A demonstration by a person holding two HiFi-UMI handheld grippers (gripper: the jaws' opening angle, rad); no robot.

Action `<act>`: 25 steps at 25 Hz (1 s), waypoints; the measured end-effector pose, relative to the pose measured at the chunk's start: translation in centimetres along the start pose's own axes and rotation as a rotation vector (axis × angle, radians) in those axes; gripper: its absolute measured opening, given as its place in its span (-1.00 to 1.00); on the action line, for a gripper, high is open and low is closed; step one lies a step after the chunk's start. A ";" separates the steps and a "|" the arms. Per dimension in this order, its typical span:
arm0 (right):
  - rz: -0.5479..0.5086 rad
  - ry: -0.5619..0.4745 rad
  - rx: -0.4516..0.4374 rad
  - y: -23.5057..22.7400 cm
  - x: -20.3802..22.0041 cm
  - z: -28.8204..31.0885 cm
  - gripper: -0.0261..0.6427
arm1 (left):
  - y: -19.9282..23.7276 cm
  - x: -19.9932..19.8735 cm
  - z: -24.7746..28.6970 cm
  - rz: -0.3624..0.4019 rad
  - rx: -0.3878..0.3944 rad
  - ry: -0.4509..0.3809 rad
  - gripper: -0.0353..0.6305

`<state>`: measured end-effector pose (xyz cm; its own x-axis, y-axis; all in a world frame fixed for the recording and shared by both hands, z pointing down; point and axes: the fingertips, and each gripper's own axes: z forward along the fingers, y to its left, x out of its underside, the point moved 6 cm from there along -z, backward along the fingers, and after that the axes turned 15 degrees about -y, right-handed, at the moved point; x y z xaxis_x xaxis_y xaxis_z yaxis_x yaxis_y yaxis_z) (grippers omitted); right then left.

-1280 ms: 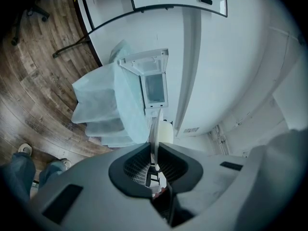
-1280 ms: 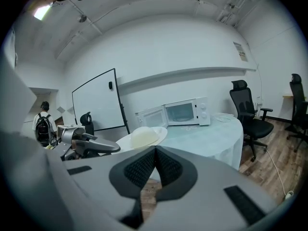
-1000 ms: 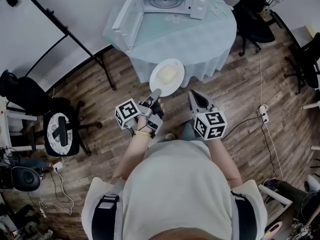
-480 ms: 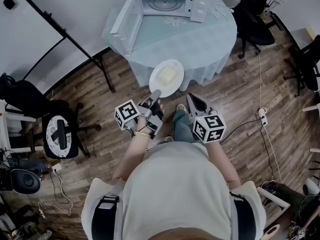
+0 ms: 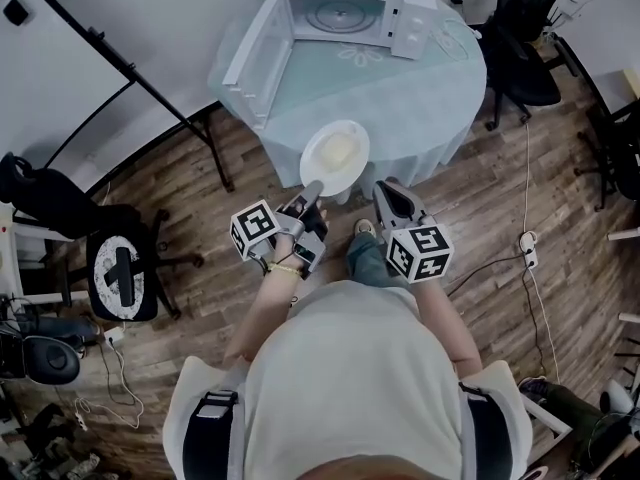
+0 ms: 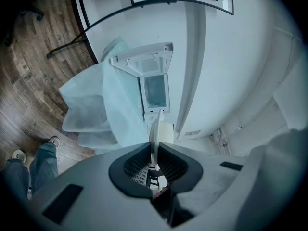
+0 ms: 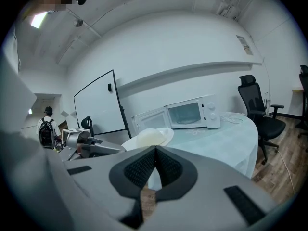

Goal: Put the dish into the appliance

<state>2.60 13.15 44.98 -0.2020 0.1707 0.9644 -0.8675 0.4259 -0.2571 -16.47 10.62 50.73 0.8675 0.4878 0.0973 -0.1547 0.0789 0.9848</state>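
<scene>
The left gripper [image 5: 313, 188], jaws clamped on the near rim of the dish [image 5: 335, 153], holds it short of the microwave [image 5: 345, 13], whose open cavity lies straight ahead across the table [image 5: 430, 88]. The right gripper [image 5: 386, 190], jaws together and empty, hangs just beside the dish.

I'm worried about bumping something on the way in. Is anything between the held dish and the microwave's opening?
Nothing visible does. The left gripper grips the dish by its rim; the microwave has its door swung wide open to one side, and the tablecloth in front of the cavity is bare.
</scene>
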 end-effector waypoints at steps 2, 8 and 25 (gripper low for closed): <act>0.001 0.002 -0.006 -0.7 -0.3 1.0 -0.90 | 0.0 -0.5 1.0 0.004 -0.014 -0.008 -0.79; 0.004 0.017 -0.024 -2.7 -1.2 4.0 -0.90 | -0.5 -1.7 4.2 -0.004 -0.022 -0.022 -0.79; -0.014 0.046 -0.131 -9.6 -4.7 12.9 -0.90 | -2.5 -4.5 13.4 -0.011 -0.055 -0.121 -0.79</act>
<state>6.00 -3.19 43.69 -0.1672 0.2032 0.9648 -0.8024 0.5406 -0.2529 -13.65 -3.41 49.81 0.9195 0.3783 0.1065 -0.1677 0.1326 0.9769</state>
